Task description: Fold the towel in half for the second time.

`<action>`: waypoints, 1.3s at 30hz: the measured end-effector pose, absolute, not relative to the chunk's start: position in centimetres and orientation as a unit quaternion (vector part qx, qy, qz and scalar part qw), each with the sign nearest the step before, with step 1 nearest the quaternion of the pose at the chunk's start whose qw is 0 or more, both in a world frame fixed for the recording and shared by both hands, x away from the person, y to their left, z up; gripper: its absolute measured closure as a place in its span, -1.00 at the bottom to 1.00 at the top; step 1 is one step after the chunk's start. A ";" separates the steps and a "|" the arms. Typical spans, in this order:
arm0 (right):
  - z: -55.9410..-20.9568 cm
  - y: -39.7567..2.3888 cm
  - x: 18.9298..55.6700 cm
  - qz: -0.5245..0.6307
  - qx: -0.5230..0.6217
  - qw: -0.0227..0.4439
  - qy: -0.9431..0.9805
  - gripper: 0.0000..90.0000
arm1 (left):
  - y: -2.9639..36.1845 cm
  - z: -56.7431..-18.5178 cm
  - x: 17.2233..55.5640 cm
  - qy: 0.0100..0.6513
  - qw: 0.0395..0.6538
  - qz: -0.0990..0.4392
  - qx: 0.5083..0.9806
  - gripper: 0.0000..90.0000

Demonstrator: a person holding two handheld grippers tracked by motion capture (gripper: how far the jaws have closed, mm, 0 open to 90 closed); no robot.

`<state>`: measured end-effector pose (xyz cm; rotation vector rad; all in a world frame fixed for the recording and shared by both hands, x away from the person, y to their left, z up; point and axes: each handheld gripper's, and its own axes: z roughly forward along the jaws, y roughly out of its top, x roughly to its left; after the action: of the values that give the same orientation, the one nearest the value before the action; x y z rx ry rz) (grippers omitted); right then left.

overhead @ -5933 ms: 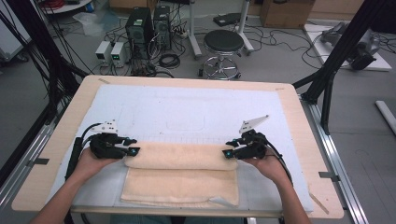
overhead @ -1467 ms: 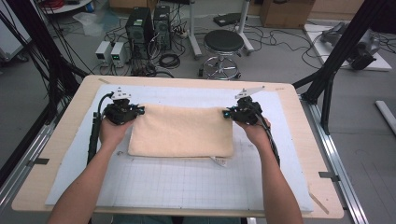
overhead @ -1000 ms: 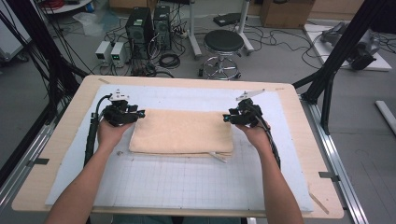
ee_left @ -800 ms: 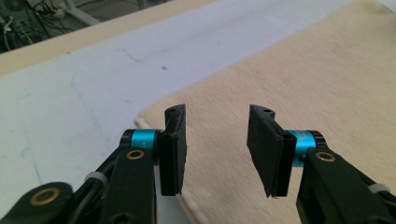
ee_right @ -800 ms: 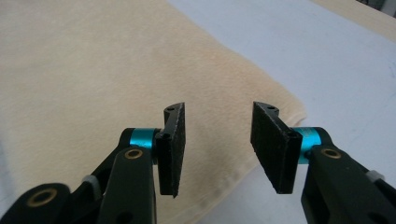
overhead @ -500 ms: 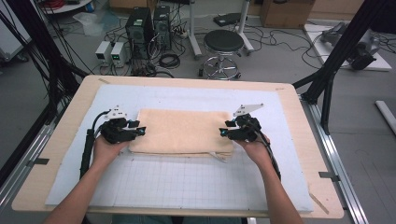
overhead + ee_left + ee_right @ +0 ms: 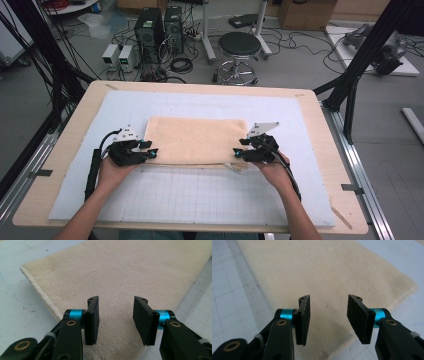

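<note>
A folded cream towel point(image 7: 196, 140) lies flat on the middle of the white grid mat point(image 7: 200, 195). My left gripper point(image 7: 150, 152) sits at the towel's near left corner, open, its jaws spread over the cream towel point(image 7: 117, 285) with nothing between them. At the near right corner my right gripper point(image 7: 237, 152) is also open, and its jaws hover above the cream towel point(image 7: 324, 277) without pinching it. A small tag or loose fold point(image 7: 235, 167) sticks out under the towel's near right edge.
The mat covers a wooden table point(image 7: 325, 150) with bare borders. Beyond the far edge stand a stool point(image 7: 240, 47), computer towers point(image 7: 160, 25) and cables on the floor. Black frame posts point(image 7: 360, 65) rise at the right.
Both grippers slid back from the towel's far corners to its near corners. The towel stays folded and flat where it was laid.
</note>
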<state>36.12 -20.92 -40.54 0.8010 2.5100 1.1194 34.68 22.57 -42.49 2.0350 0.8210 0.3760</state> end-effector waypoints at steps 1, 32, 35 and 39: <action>-40.8 -21.2 36.0 0.391 0.277 0.139 0.867 0.17 | 22.5 -42.5 34.7 0.331 0.442 0.150 0.820 0.25; -42.0 -22.4 35.4 0.429 0.316 0.135 0.835 -0.29 | 23.1 -42.4 33.8 0.335 0.464 0.148 0.807 -0.04; -41.8 -22.5 35.1 0.433 0.324 0.134 0.830 -0.43 | 23.2 -42.1 33.5 0.338 0.466 0.145 0.804 -0.24; -41.3 -22.5 34.6 0.440 0.321 0.145 0.826 -0.56 | 23.2 -41.8 33.2 0.337 0.469 0.145 0.803 -0.40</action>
<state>34.59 -22.46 -41.30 0.9255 2.3803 1.2672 33.24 23.15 -41.77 1.9684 0.8271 0.3556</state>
